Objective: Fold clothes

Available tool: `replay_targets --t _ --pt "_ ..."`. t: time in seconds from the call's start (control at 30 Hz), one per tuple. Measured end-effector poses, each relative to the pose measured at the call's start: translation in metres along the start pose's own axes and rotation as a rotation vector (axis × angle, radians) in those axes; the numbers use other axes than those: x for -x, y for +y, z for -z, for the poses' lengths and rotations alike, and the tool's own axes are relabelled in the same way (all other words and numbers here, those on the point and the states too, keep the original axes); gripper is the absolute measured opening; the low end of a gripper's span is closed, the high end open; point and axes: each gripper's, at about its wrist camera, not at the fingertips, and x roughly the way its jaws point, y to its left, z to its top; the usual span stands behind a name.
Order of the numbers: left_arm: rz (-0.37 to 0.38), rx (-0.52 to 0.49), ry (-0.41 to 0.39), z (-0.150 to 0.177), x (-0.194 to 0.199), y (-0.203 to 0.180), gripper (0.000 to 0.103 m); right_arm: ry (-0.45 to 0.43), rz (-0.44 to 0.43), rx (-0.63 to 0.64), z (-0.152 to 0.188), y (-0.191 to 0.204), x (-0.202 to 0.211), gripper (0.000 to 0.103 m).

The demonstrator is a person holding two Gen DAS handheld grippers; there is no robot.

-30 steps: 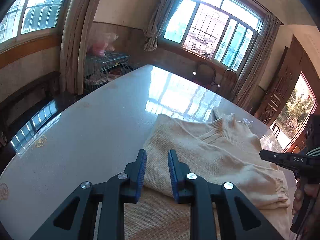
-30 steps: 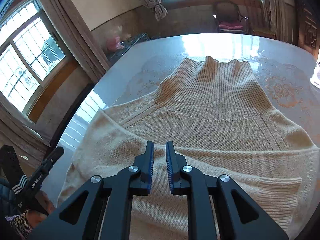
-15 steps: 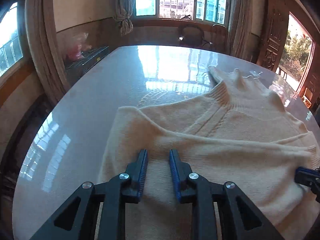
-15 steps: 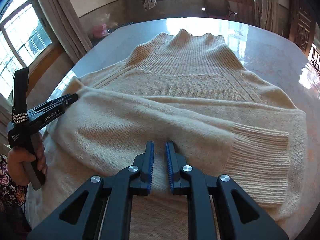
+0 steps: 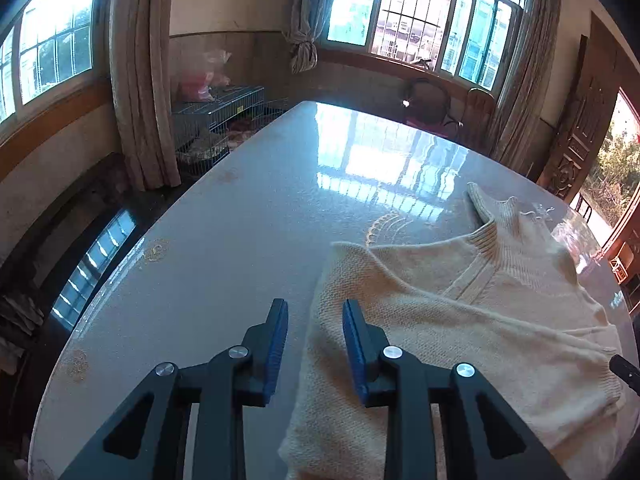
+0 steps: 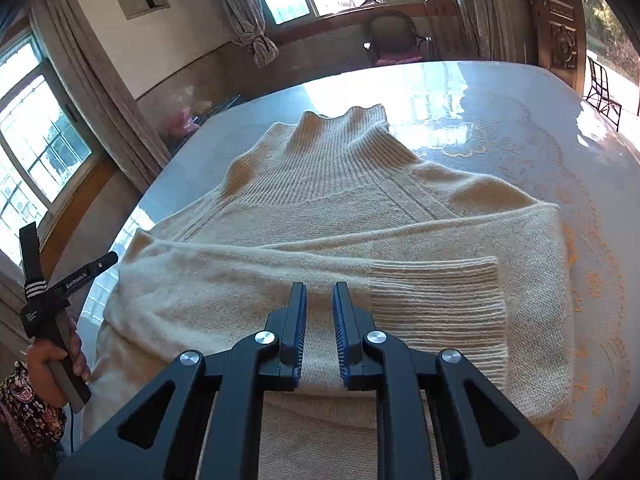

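Cream knit, a turtleneck sweater (image 6: 340,208), lies flat on your glossy pale table (image 5: 224,240), its ribbed collar pointing away from you toward the far windows and one sleeve folded across the body so that the ribbed cuff (image 6: 436,300) rests on the right part of the chest; your left gripper (image 5: 314,334) hangs over the sweater's left edge, one blue pad over bare tabletop and the other over the knit, its jaws opening with a clear gap and no cloth pinched between them; your right gripper (image 6: 320,320) points down at the folded sleeve just left of the cuff, its jaws standing only a narrow slit apart, and nothing is caught in that slit, for the wool shows through it lying undisturbed; in the right wrist view your left hand (image 6: 52,364) grips the left tool's handle at the table's left side, a floral sleeve (image 6: 24,412) below it.
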Motion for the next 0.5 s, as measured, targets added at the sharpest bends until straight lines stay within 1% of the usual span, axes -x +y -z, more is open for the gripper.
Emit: replay_targets --t 0.07,0.1,0.13,0.17,0.2,0.23,0.27,0.3,0.33,0.43,0.47,0.5 --pt "0.066 -0.071 0.002 0.005 0.004 -0.031 0.028 0.047 -0.029 0.031 -0.005 0.018 -0.02 0.016" --pt "0.091 -0.103 0.026 0.007 -0.001 -0.044 0.028 0.073 -0.039 0.052 -0.007 0.027 -0.03 0.016" --pt "0.092 -0.117 0.056 0.011 -0.009 -0.051 0.029 0.089 -0.051 0.073 -0.008 0.034 -0.039 0.016" --pt "0.075 -0.119 0.083 0.016 -0.017 -0.052 0.029 0.105 -0.064 0.094 -0.01 0.04 -0.048 0.016" --pt "0.057 -0.122 0.111 0.021 -0.025 -0.053 0.029 0.12 -0.062 0.115 -0.011 0.044 -0.054 0.017" --pt "0.043 -0.118 0.114 0.025 -0.028 -0.05 0.03 0.139 -0.043 0.135 -0.012 0.043 -0.06 0.017" --pt "0.032 -0.108 0.093 0.027 -0.026 -0.041 0.031 0.143 -0.037 0.144 -0.013 0.039 -0.062 0.016" --pt "0.039 -0.1 0.084 0.028 -0.025 -0.035 0.031 0.131 -0.041 0.138 -0.015 0.031 -0.06 0.016" --pt "0.051 -0.1 0.085 0.028 -0.025 -0.031 0.031 0.119 -0.004 0.133 -0.016 0.02 -0.056 0.016" --pt "0.048 -0.114 0.085 0.027 -0.023 -0.027 0.031 0.08 0.12 0.084 -0.022 -0.02 -0.042 0.016" --pt "0.039 -0.122 0.084 0.028 -0.023 -0.03 0.031 0.073 0.136 0.044 -0.024 -0.029 -0.037 0.013" --pt "0.03 -0.13 0.083 0.029 -0.022 -0.032 0.031 0.065 0.151 0.005 -0.025 -0.039 -0.032 0.014"
